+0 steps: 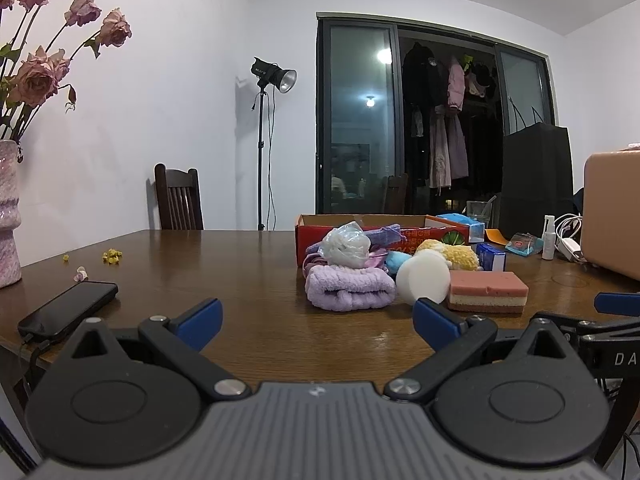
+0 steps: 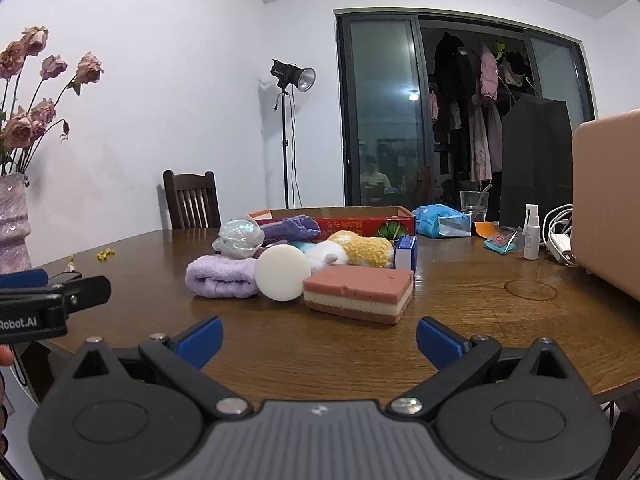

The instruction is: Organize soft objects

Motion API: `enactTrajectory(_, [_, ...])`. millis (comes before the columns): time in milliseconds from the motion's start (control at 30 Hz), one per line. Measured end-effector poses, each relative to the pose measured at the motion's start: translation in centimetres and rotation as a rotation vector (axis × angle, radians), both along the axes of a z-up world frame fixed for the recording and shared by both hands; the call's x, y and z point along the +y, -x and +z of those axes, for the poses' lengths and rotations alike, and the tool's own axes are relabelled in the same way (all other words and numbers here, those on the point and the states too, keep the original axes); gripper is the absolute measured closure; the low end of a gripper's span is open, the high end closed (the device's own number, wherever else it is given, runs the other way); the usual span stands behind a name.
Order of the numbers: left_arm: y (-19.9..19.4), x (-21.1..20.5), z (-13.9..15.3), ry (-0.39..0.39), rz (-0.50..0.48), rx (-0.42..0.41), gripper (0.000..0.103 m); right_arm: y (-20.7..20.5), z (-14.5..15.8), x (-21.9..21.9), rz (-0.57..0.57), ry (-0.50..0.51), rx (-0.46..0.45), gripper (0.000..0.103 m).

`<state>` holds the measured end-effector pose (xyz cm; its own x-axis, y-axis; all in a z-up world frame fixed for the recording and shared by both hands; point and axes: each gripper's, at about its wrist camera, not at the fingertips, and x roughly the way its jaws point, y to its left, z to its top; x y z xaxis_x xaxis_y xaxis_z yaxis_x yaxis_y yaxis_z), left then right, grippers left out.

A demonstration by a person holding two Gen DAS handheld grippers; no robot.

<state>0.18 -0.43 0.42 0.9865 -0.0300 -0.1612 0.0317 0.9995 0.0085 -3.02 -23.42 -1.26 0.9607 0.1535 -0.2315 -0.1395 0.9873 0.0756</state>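
A pile of soft things lies mid-table: a rolled lilac towel [image 1: 348,290] [image 2: 222,276], a white round sponge [image 1: 424,280] [image 2: 282,278], a pink layered sponge [image 1: 488,290] [image 2: 358,292], a yellow fluffy toy [image 1: 460,254] [image 2: 364,250] and a crumpled clear bag [image 1: 346,246] [image 2: 240,236]. Behind them stands a red cardboard box [image 1: 384,234] [image 2: 360,222] with a purple cloth [image 2: 290,228] over its edge. My left gripper [image 1: 316,320] is open and empty, short of the towel. My right gripper [image 2: 318,338] is open and empty, short of the pink sponge.
A black phone [image 1: 68,310] lies at the left table edge. A pink vase [image 1: 8,216] [image 2: 12,220] with dried roses stands far left. A blue box [image 1: 494,256] [image 2: 406,252], a spray bottle [image 2: 532,238], cables, a tan case [image 2: 608,204] and a black bag [image 1: 536,184] sit at the right.
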Motion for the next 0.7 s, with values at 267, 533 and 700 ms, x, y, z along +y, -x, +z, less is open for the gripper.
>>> enactTrajectory(267, [-0.04,0.08,-0.13,-0.006,0.001,0.007,0.0,-0.05,-0.08,-0.01,-0.004,-0.01,0.006,0.0])
enactTrajectory(533, [-0.02,0.17,-0.13,-0.001,0.003,0.01,0.0,-0.04,-0.09,0.1,0.0,-0.003,0.005,0.0])
enactTrajectory(700, [-0.08,0.19,-0.2,-0.001,0.003,0.012,0.0,-0.07,-0.1,0.04,0.0,-0.004,0.006,0.0])
